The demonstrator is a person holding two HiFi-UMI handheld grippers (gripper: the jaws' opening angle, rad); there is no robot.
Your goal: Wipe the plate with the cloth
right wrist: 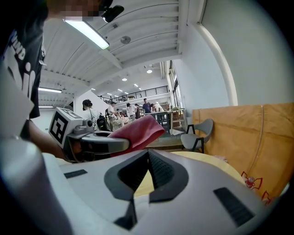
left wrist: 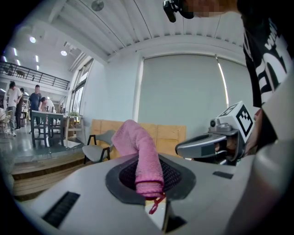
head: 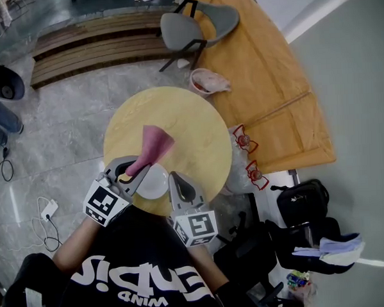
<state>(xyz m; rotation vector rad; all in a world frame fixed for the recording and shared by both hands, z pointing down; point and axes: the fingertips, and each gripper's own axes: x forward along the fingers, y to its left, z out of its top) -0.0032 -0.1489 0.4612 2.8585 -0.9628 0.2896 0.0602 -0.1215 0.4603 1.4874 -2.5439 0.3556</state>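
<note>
A small round white plate (head: 154,184) is seen on the near edge of a round pale wooden table (head: 197,130), lying between the two grippers. A pink woven cloth (head: 152,145) is clamped at one end by the left gripper (head: 136,172), just beside the plate's left rim. From the closed jaws the cloth sticks out stiffly, away from the person and over the tabletop beyond the plate. Whether the cloth touches the plate cannot be told. The right gripper (head: 175,179) is held at the plate's right side, its jaws brought together at the tips with nothing between them; only the tabletop is seen through the gap below the tips. Beyond the table, a grey chair with dark legs (head: 195,24) is placed beside an orange-brown wooden platform (head: 264,69).
</note>
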